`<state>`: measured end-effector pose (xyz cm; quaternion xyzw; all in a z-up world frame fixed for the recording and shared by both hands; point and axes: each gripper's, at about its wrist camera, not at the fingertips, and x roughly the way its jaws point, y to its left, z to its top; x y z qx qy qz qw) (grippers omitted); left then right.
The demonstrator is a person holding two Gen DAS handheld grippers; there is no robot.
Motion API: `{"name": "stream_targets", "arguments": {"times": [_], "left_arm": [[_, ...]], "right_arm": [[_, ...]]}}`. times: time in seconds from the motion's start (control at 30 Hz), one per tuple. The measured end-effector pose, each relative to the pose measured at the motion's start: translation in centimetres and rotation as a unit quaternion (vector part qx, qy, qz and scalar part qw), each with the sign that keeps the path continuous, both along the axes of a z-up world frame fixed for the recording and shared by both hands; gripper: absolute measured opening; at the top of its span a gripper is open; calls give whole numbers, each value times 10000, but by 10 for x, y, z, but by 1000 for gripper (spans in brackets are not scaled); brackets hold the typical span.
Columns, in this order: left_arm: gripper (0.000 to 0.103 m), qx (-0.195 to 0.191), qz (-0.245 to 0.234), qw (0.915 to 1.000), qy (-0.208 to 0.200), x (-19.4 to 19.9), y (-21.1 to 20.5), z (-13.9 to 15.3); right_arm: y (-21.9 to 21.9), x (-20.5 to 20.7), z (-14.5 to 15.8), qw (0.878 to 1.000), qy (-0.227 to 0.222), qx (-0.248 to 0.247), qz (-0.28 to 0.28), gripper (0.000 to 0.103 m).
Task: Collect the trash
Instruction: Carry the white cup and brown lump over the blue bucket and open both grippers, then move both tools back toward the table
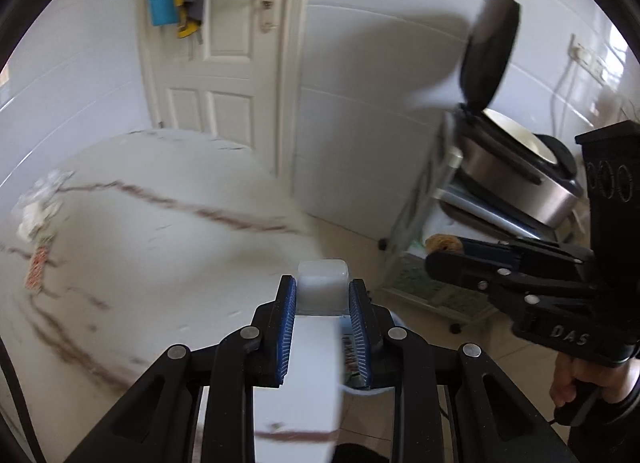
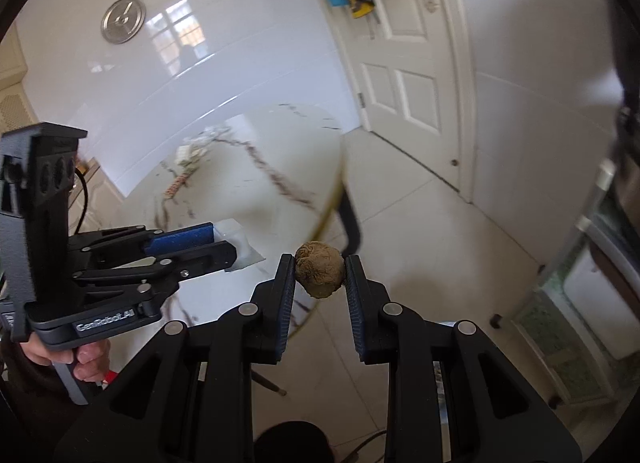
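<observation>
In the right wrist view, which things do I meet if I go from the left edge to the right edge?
Left gripper holding a clear plastic piece → brown ball between the right gripper's fingers → white door → glass shelf unit.
</observation>
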<state>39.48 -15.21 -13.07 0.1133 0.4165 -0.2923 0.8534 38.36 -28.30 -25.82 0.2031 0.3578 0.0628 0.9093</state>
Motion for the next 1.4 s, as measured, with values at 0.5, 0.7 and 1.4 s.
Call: {"name": "stream_targets", "arguments": {"times": [0.5, 0.7, 1.4], "left_arm": [[0, 503, -805, 9949, 344, 26, -119, -49], [7, 510, -591, 9968, 193, 21, -120, -43], [81, 521, 1789, 9798, -723, 41, 154, 41]], "right_arm": [[-99, -55, -61, 9927, 703, 239, -955, 55], [-104, -63, -49, 9926, 612, 194, -1032, 61], [67, 37, 84, 9966, -465, -608, 303, 76]]}}
